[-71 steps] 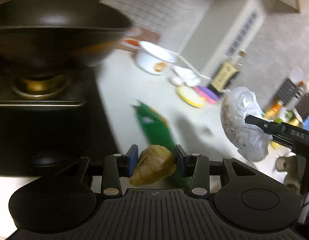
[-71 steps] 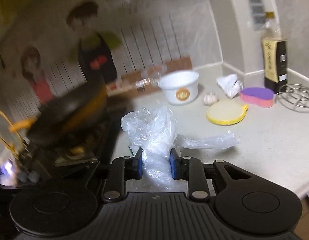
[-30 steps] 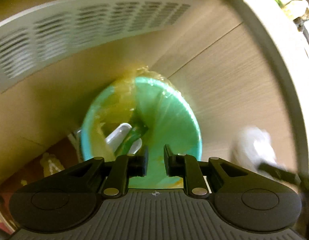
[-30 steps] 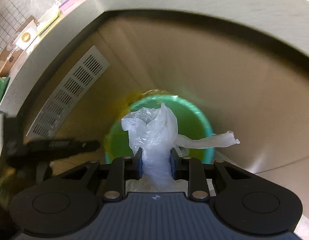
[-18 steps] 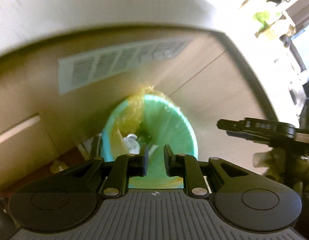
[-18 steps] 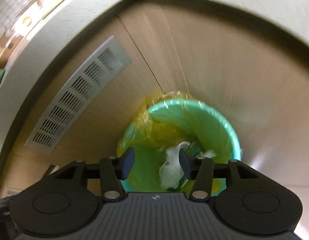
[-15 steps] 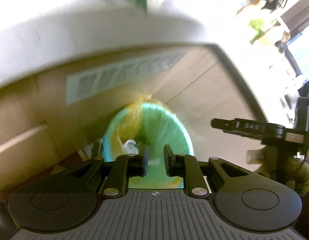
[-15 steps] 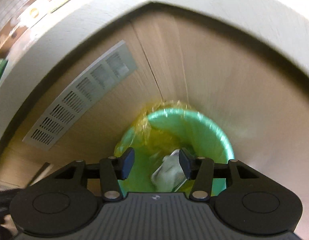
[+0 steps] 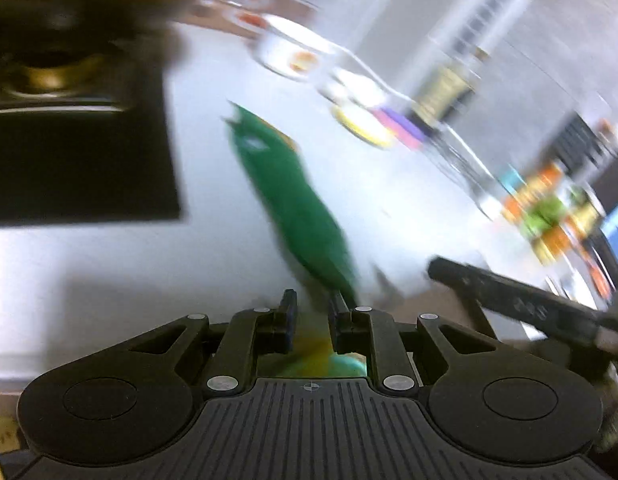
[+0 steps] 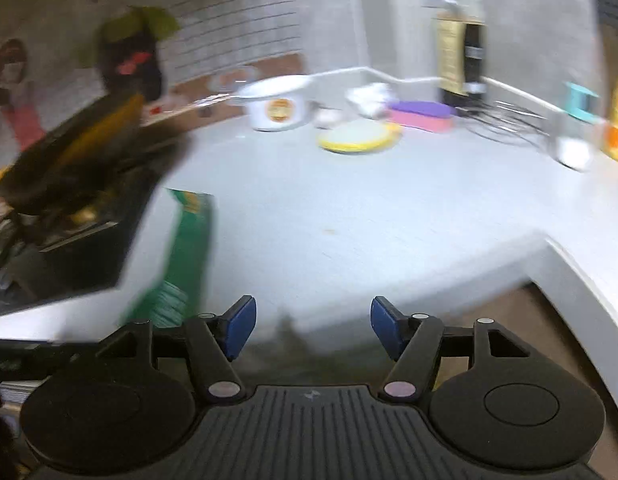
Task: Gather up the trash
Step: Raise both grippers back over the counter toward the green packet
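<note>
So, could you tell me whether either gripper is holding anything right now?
Nothing is held: the left gripper has an empty narrow gap, and the right gripper is opening with nothing between its jaws.

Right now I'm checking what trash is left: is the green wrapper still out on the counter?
Yes, out. The green wrapper lies flat on the white counter beside the stove; neither gripper holds it.

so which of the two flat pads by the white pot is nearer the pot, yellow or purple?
The yellow pad. It lies just in front of the white pot; the purple-and-pink one sits further along the counter, towards the dark bottle.
</note>
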Demonstrator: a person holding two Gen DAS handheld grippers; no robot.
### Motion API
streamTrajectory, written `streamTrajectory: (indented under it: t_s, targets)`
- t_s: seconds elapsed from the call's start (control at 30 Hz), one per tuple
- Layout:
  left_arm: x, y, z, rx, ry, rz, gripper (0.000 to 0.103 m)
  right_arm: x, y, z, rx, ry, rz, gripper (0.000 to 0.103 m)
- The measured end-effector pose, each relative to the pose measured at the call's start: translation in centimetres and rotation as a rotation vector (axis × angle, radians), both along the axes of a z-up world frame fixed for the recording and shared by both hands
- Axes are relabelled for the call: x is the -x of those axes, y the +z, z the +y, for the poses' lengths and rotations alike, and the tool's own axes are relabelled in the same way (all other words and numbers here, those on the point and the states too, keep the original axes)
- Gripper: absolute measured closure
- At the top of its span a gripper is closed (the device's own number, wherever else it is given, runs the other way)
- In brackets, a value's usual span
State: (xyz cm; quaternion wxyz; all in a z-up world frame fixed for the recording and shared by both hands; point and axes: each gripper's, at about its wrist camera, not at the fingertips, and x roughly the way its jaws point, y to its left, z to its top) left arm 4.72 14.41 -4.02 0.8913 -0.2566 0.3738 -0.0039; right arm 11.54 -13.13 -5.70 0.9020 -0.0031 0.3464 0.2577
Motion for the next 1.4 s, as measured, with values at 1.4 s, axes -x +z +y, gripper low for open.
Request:
streamTrajectory:
  t_s: [1.4]
  targets:
    - [-11.2, -2.4, 5.7, 0.131, -0.07, -0.003, 0.084, -6.3, -0.3, 12.2, 0.237, 0.048, -0.05, 0.029]
